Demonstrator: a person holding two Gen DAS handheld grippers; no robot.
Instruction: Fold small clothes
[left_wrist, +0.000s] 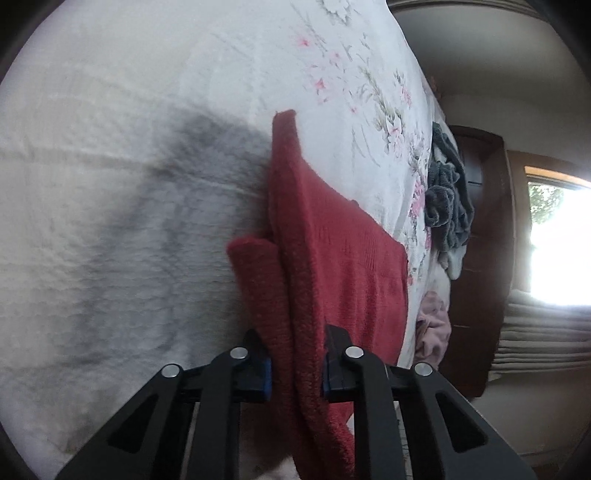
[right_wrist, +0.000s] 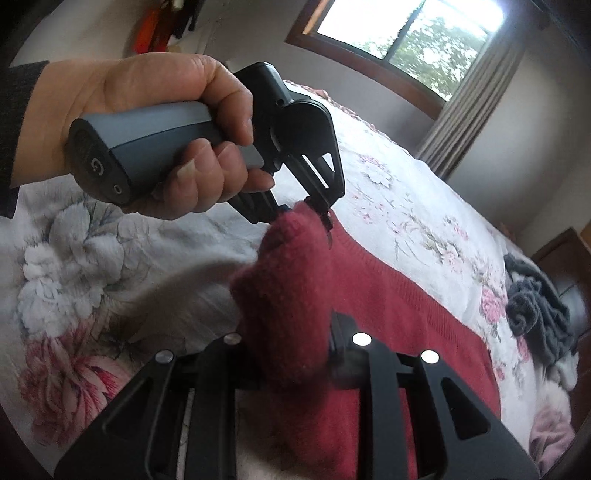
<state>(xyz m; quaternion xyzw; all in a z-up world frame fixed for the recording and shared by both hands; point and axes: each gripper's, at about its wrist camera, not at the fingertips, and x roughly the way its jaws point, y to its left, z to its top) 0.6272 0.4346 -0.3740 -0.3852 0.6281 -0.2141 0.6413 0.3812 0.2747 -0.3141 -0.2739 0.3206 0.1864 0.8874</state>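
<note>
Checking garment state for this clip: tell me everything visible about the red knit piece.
The red knit garment is a dark red, fuzzy ribbed knit lying partly flat on the floral bedspread. One edge is lifted and bunched into thick folds, pinched by the left gripper and the right gripper, both shut on it. A hand holds the left gripper. The far part stays spread on the bed; its full shape is hidden.
</note>
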